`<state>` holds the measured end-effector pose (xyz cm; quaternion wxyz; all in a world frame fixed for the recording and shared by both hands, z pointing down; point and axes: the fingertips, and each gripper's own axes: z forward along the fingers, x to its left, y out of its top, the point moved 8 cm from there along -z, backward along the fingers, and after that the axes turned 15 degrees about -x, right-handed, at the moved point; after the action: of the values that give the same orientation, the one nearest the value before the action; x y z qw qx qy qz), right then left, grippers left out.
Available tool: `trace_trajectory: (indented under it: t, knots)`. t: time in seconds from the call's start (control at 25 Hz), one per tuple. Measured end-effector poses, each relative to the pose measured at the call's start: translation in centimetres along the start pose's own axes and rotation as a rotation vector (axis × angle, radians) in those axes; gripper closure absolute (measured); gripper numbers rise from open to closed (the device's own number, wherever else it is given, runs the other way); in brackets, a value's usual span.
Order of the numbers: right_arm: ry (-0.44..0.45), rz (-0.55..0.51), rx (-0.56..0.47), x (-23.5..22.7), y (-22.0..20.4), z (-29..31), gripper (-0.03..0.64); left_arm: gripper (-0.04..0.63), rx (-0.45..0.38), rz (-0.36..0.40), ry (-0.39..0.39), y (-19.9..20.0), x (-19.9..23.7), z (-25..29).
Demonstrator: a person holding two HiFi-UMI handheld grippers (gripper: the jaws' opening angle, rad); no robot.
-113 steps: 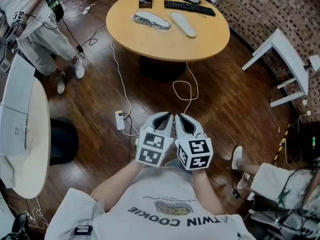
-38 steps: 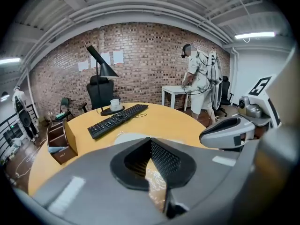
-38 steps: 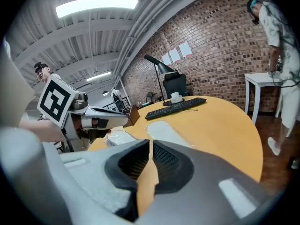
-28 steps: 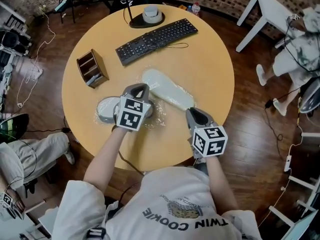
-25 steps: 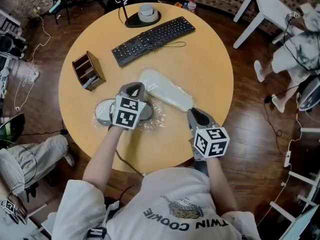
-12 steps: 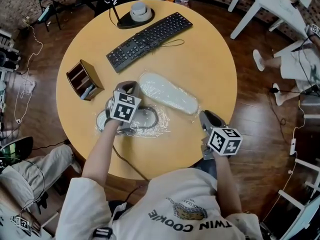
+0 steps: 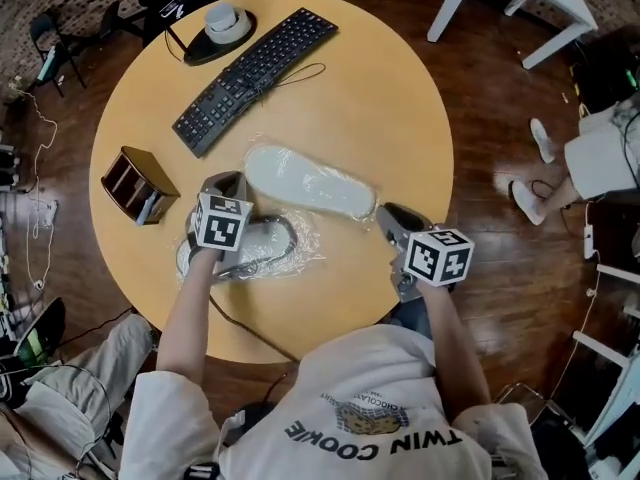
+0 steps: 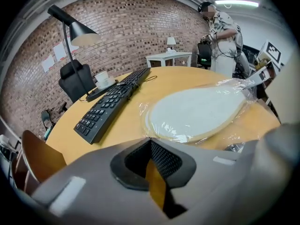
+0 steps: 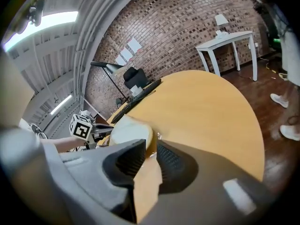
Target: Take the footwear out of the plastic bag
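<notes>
Footwear lay bagged on the table (image 7: 400,98): a flat white slipper (image 7: 310,180) at centre, a grey slipper (image 7: 265,243) at 8 o'clock under the closed left claw (image 7: 228,178). The right claw (image 7: 384,211), jaws just opening, stood at the white slipper's end.

Glossy, crinkled clear plastic bag (image 7: 312,244) around matt white footwear (image 7: 305,180), on a smooth wooden table (image 7: 385,88)

Surface (image 7: 400,108): one, round. Slippers: two, white slipper (image 7: 305,180) and grey slipper (image 7: 262,248), both under clear plastic. Keyboard (image 7: 255,78): one. Wooden organizer (image 7: 133,185): one. Lamp (image 7: 198,50): one. Cup (image 7: 226,18): one. Grippers: two, left gripper (image 7: 225,181) and right gripper (image 7: 387,212).
</notes>
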<state>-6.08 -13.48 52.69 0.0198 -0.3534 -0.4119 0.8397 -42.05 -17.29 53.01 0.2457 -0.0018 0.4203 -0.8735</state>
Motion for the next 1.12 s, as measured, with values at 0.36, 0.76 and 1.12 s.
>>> trace_trajectory:
  t: [0.36,0.76,1.12]
  knots:
    - [0.066,0.027,0.040,0.4,0.4,0.7,0.555,0.592,0.015,0.014,0.003,0.2,-0.4,0.4]
    - [0.116,0.062,0.156,0.5,0.7,3.3,0.463,0.595,0.016,0.026,0.002,0.2,-0.7,0.4]
    - [0.124,0.136,0.266,0.6,0.6,4.7,0.460,0.598,0.014,0.037,0.002,0.3,-0.6,0.4]
